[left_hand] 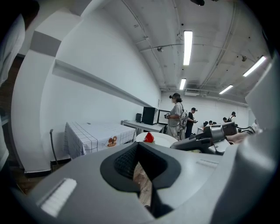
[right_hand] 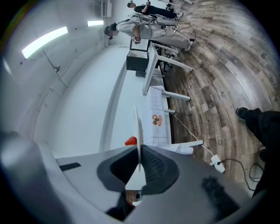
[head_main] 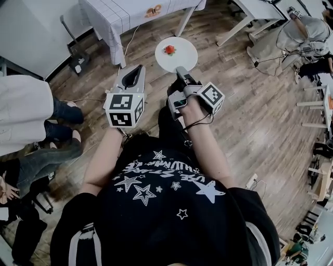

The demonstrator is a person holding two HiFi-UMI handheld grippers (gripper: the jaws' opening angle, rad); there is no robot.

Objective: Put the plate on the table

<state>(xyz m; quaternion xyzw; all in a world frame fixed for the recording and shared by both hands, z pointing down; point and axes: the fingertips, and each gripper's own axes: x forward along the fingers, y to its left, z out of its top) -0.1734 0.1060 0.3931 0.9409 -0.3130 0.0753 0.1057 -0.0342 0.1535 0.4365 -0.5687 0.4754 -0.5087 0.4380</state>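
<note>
Wooden floor (head_main: pixel 250 119) beneath, checked-cloth table (head_main: pixel 125 13) far left. The plate (head_main: pixel 176 54) hangs over the floor, its near rim pinched in my right gripper (head_main: pixel 181 71). My left gripper (head_main: pixel 134 72) is pressed together, empty. A tilt could roll the red fruit (head_main: pixel 169 50) off.

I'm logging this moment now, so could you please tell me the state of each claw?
Left claw: closed, holding nothing.
Right claw: closed on the rim of the white plate.
</note>
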